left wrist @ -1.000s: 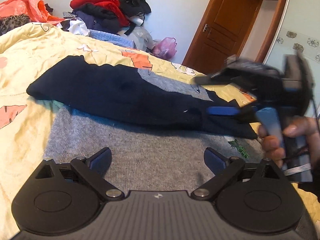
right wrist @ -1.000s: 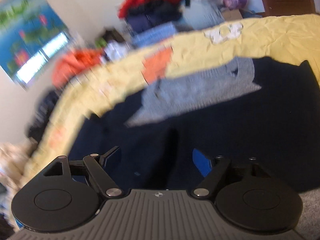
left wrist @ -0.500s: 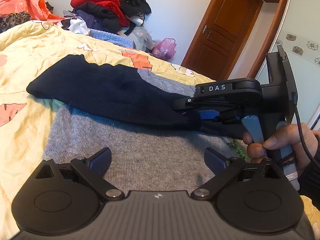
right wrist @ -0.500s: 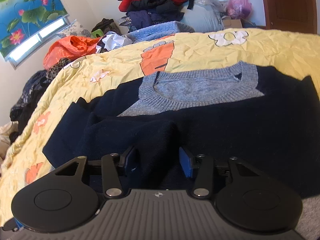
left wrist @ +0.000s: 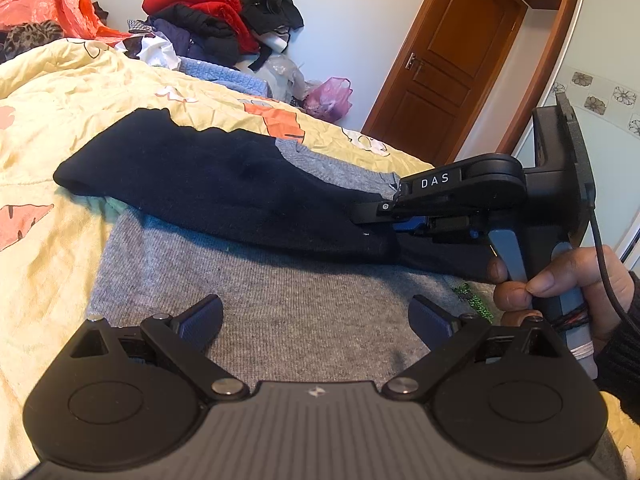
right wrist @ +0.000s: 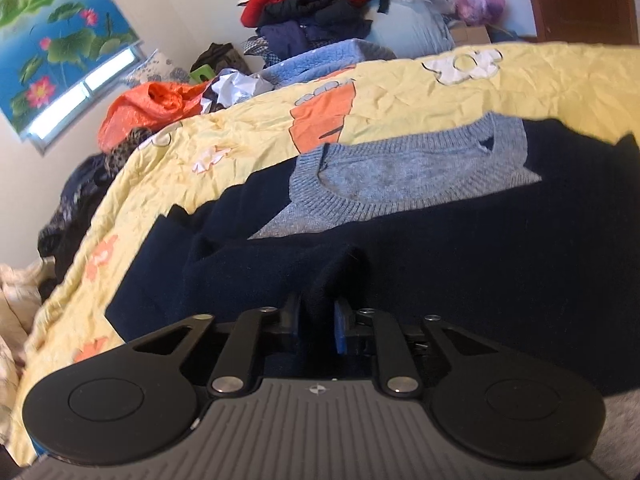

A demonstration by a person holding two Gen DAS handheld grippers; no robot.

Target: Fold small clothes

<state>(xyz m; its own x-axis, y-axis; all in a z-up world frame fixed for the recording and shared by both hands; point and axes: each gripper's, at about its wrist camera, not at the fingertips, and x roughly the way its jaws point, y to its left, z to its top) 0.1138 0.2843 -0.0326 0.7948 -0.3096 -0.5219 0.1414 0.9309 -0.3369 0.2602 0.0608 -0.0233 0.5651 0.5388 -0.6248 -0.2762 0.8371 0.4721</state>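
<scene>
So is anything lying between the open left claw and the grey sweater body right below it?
Nothing visible: the left claw hangs open over bare grey sweater. The navy sleeve lies farther up, pinched by the right claw.

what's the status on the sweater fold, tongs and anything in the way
Right tongs shut on navy sleeve. Left tongs open over grey sweater, touching nothing. Nothing blocking the fold.
</scene>
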